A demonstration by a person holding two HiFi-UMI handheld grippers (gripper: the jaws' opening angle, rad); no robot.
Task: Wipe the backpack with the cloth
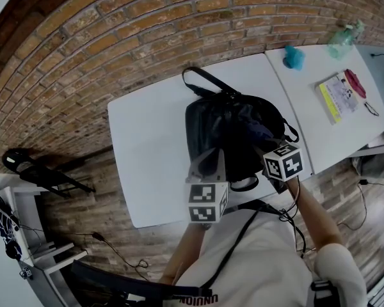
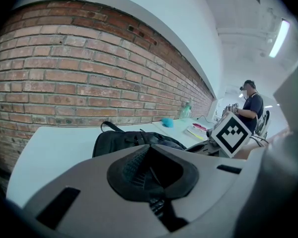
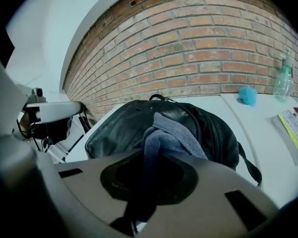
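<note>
A black backpack (image 1: pixel 224 126) lies on the white table (image 1: pixel 150 152), its carry handle toward the brick wall. My right gripper (image 1: pixel 269 147) is shut on a grey-blue cloth (image 1: pixel 259 132), which rests on the bag's top right part. In the right gripper view the cloth (image 3: pixel 171 133) rises out of the jaws of the right gripper (image 3: pixel 149 175) and drapes onto the backpack (image 3: pixel 114 130). My left gripper (image 1: pixel 210 164) hovers at the bag's near edge, shut with nothing in it. The left gripper view has the left gripper (image 2: pixel 151 170) in front of the backpack (image 2: pixel 124 140).
A second white table (image 1: pixel 313 126) adjoins on the right, with a teal object (image 1: pixel 294 57), a spray bottle (image 1: pixel 341 39), a booklet (image 1: pixel 338 96) and a red item (image 1: pixel 355 82). A black stand (image 1: pixel 32 165) lies on the floor at left. A person (image 2: pixel 249 108) stands far right.
</note>
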